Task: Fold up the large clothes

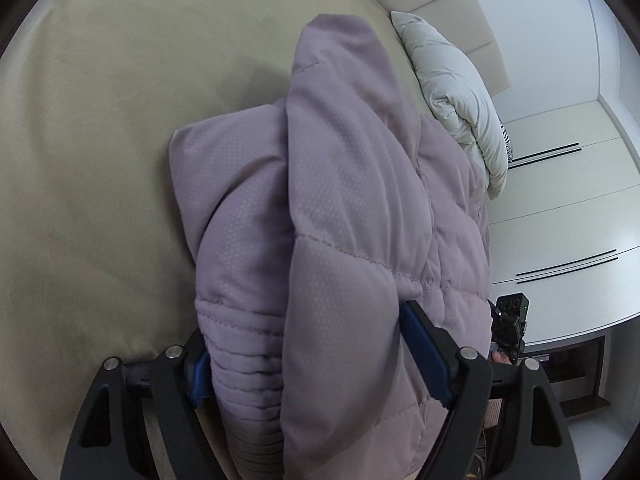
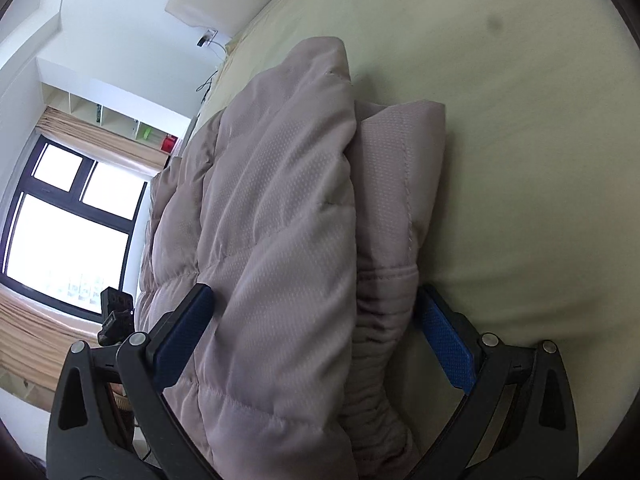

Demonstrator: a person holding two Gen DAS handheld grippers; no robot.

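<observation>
- Left wrist view: my left gripper (image 1: 308, 354) has its jaws spread wide around a thick bundle of the mauve padded jacket (image 1: 320, 208), blue pads against the fabric on both sides (whether they press hard, I cannot tell).
- The jacket lies bunched on the cream bed (image 1: 100, 140), a sleeve draped along its top.
- A white pillow (image 1: 456, 92) sits beyond it by the headboard.
- Right wrist view: my right gripper (image 2: 316, 328) likewise straddles the jacket (image 2: 280, 208), jaws apart, the elastic cuff (image 2: 380, 340) between them.
- A window (image 2: 68, 220) shows at left.

Puffy lilac quilted jacket (image 1: 340, 220), folded lengthwise
</observation>
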